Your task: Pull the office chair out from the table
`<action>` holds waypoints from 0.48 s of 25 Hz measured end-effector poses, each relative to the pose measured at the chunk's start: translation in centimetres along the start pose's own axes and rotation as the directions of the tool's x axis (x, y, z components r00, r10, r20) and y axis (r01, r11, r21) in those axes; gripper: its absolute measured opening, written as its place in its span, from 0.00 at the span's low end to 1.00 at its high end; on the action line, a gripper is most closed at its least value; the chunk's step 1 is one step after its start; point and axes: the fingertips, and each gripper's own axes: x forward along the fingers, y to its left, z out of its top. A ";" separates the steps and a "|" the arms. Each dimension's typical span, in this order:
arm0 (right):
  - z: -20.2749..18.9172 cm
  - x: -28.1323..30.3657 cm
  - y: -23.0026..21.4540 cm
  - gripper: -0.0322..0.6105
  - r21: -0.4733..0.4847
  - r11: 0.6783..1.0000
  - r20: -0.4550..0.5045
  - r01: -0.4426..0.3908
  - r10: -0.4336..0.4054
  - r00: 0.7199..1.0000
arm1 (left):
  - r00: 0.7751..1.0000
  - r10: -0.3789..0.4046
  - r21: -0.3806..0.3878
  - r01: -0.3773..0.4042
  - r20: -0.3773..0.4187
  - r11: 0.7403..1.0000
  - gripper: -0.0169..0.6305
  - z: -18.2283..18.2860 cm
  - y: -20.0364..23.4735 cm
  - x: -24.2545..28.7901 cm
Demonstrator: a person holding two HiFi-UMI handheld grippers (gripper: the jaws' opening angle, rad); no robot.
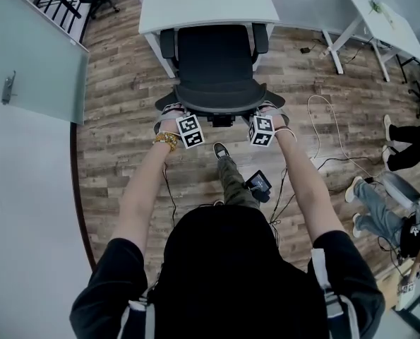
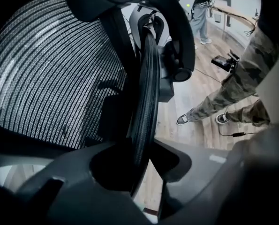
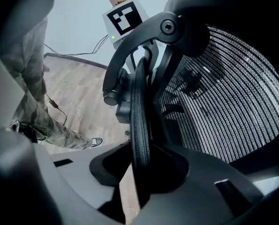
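A black mesh office chair (image 1: 215, 55) stands with its seat pushed partly under the white table (image 1: 202, 2), backrest toward me. My left gripper (image 1: 173, 111) is shut on the left end of the backrest's top rim (image 1: 217, 96), my right gripper (image 1: 268, 110) on the right end. In the left gripper view the dark padded rim (image 2: 146, 107) runs down between the jaws of the left gripper (image 2: 144, 168), with mesh (image 2: 55, 74) to its left. In the right gripper view the rim (image 3: 140, 121) sits likewise in the right gripper (image 3: 141, 172).
A frosted glass partition (image 1: 33, 55) stands at the left. A second white table (image 1: 379, 16) is at the back right, and cables (image 1: 322, 133) lie on the wood floor. Seated people's legs (image 1: 407, 136) are at the right. My own foot (image 1: 222, 150) is just behind the chair.
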 end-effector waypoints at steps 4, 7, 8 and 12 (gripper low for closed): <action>0.0 -0.1 0.0 0.20 0.001 1.000 -0.007 -0.001 0.001 1.000 | 1.000 0.002 -0.002 -0.002 0.002 1.000 0.23 0.1 0.0 -0.1; 0.1 -0.2 0.2 0.20 0.002 1.000 -0.008 -0.006 0.006 1.000 | 1.000 0.004 -0.003 -0.004 0.005 1.000 0.23 0.0 -0.2 -0.3; 0.1 -0.3 0.3 0.20 0.003 1.000 -0.010 -0.007 0.007 1.000 | 1.000 0.004 -0.002 -0.004 0.006 1.000 0.23 0.1 -0.4 -0.4; -0.2 -0.6 0.8 0.20 0.000 1.000 -0.013 -0.011 0.011 1.000 | 1.000 0.007 -0.002 -0.007 0.009 1.000 0.23 0.4 -1.0 -0.6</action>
